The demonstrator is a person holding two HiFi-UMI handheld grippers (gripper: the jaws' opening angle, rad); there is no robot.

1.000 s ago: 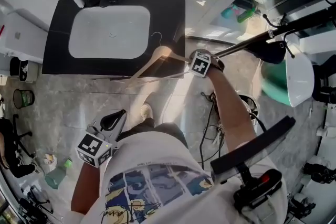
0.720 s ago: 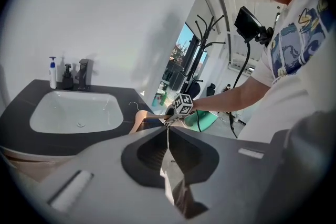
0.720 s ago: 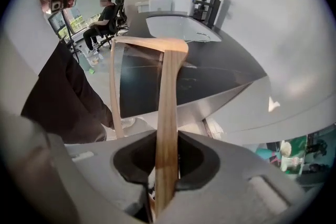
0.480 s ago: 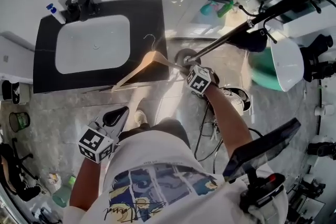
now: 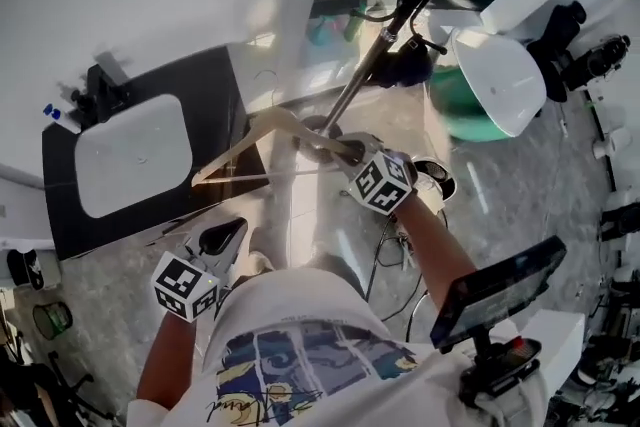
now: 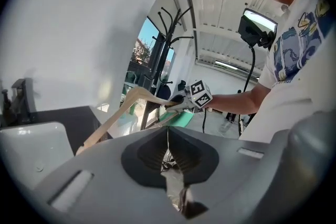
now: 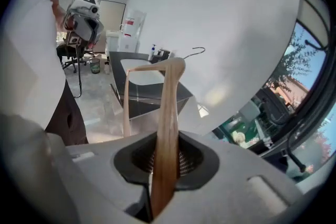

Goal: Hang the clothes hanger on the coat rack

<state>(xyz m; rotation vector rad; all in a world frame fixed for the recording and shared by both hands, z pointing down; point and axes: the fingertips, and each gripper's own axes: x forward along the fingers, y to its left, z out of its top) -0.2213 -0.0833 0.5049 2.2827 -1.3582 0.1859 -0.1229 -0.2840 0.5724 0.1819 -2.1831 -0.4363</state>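
A light wooden clothes hanger (image 5: pixel 262 137) with a thin wire hook hangs in the air over the edge of the dark vanity. My right gripper (image 5: pixel 336 151) grips one of its arms, jaws still closing on the wood. In the right gripper view that arm (image 7: pixel 167 128) runs up between the pads, the hook (image 7: pixel 195 50) at its top. The black coat rack (image 5: pixel 402 7) slants up just beyond the right gripper, and its curved branches (image 6: pixel 169 29) show in the left gripper view. My left gripper (image 5: pixel 222 237) is low by my body, shut and empty.
A black vanity (image 5: pixel 225 90) with a white sink and a black faucet (image 5: pixel 100 80) stands against the white wall at the left. A white dome-shaped object (image 5: pixel 495 75) and a green one (image 5: pixel 455 120) sit right of the rack. Cables (image 5: pixel 392 245) lie on the marble floor.
My right gripper has lifted the hanger up and nearer the rack's pole, tilting it. The left gripper has drifted a little sideways, still shut. The view has swung right.
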